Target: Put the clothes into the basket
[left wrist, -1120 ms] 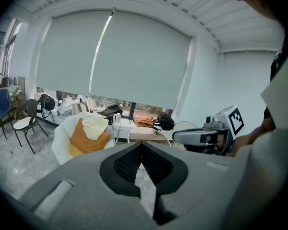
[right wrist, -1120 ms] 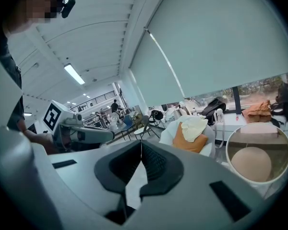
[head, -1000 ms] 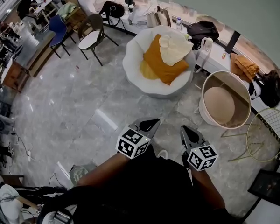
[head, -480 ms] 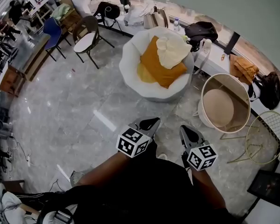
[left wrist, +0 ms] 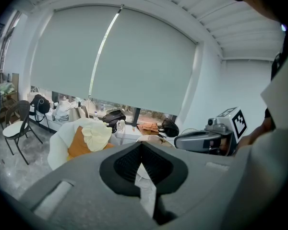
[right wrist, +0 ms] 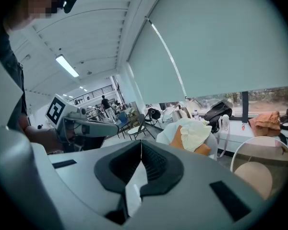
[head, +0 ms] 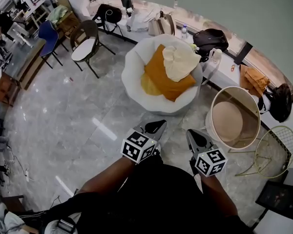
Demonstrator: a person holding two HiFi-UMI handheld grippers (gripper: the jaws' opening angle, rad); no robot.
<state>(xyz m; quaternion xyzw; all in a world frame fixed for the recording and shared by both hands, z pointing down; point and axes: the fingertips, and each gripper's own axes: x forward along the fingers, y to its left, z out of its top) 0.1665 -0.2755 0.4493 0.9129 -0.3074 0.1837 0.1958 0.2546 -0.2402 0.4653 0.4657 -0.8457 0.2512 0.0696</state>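
**Both grippers shut and empty, held out ahead of the body**

Holds the left gripper (head: 155, 127) and the right gripper (head: 196, 136) side by side just ahead of the torso, near each other but not touching. Points both forward and a little downward, tips angled slightly toward one another. Carries a marker cube (head: 139, 146) on the back of each, facing up. Reaches out with the left forearm (head: 105, 175) and the right forearm (head: 214, 194) from low in the head view. Has the left jaws met at the tips, nothing between. Has the right jaws the same: tips together, nothing gripped.
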